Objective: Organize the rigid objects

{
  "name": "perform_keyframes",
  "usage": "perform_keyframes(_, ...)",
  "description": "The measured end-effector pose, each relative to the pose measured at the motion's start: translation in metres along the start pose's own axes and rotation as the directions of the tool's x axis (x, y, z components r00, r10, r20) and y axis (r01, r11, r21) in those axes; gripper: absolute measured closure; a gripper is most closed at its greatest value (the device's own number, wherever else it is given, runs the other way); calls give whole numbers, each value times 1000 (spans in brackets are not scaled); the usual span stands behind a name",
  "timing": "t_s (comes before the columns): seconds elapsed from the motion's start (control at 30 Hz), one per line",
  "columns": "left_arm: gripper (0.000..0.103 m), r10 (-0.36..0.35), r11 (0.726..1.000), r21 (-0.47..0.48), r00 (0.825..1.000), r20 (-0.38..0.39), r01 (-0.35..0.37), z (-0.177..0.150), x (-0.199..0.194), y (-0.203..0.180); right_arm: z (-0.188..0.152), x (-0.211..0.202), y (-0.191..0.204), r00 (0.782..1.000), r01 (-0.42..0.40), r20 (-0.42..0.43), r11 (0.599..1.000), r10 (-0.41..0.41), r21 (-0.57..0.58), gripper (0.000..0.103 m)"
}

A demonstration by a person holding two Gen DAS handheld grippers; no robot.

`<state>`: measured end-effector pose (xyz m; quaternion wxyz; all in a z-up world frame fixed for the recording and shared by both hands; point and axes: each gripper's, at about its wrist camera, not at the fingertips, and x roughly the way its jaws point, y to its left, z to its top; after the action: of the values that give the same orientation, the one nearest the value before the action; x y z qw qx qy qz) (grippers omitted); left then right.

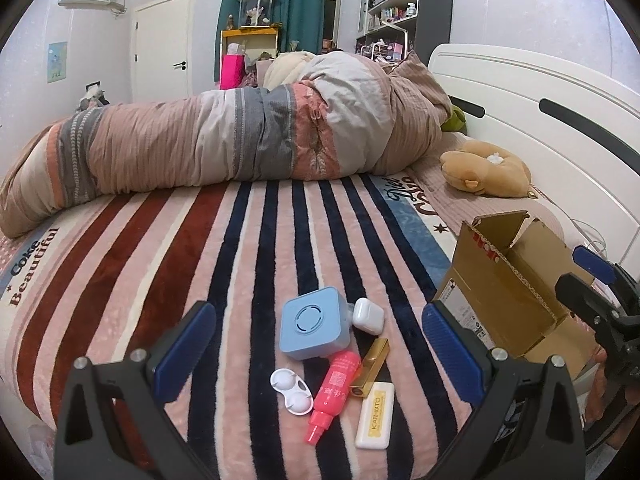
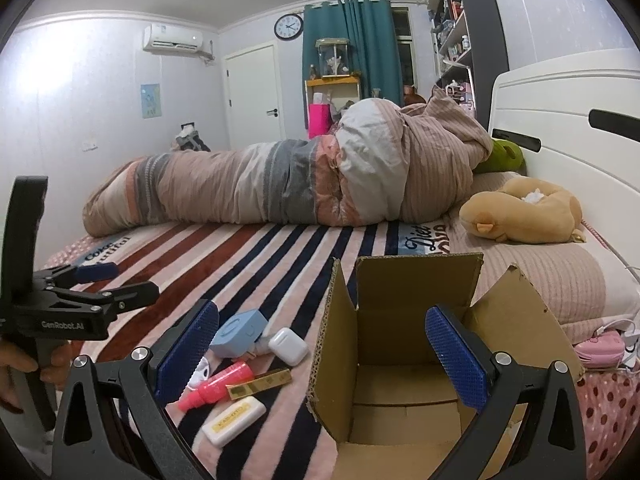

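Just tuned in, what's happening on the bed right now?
A person holds two grippers over a striped blanket. The left gripper hangs open above a cluster of small items: blue cube, white earbud case, pink bottle, gold tube, contact lens case and white bar. The right gripper is open over the cardboard box, which looks empty as far as visible. Nothing is gripped yet.

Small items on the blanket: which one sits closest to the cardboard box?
The white earbud case. It lies at the pile's box-side edge, right of the blue cube, nearer the cardboard box than the gold tube.
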<state>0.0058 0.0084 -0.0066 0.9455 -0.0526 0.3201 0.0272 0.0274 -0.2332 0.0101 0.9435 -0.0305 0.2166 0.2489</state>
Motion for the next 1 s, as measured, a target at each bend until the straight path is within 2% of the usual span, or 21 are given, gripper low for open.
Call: perform_keyframes(1.0,1,12,1000,5,1000,8,-12,-8,-8,4,0,-5,13,1000,-14,15,1000,14,-4,0)
